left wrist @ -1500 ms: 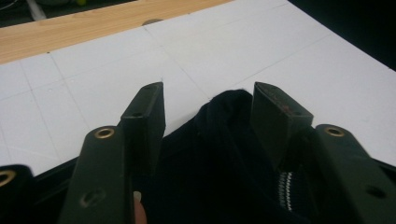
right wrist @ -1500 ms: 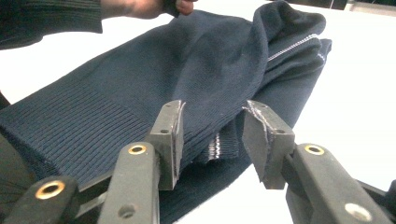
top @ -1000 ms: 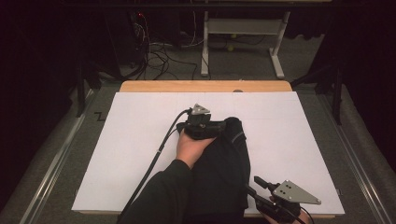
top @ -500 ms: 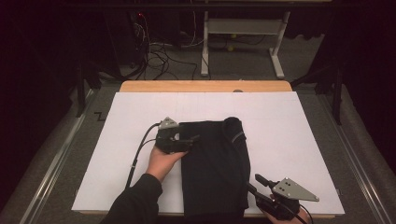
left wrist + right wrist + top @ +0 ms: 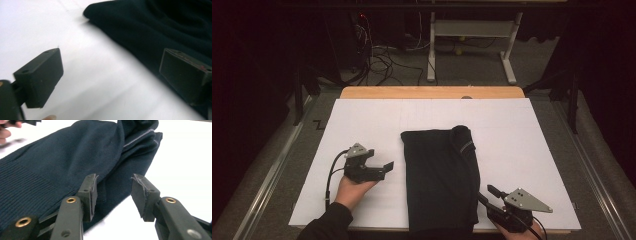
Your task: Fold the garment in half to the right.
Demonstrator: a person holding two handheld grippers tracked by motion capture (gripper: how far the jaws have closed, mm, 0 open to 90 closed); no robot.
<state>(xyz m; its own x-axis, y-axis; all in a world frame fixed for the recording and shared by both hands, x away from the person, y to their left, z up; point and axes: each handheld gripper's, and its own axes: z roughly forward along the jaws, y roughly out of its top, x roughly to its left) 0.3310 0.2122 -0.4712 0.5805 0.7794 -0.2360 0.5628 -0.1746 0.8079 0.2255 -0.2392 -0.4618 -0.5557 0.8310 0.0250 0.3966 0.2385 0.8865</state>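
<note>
- Your left hand-held gripper [image 5: 384,167] hung open and empty beside the folded dark sweater [image 5: 439,175].
- Your right hand-held gripper [image 5: 113,195] gaped at its near hem; next fold probably needed both biting.

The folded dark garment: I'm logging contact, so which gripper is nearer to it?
Right. The right gripper sits at the dark garment's near right edge, jaws open beside it; the left gripper hovers open, apart to its left.
</note>
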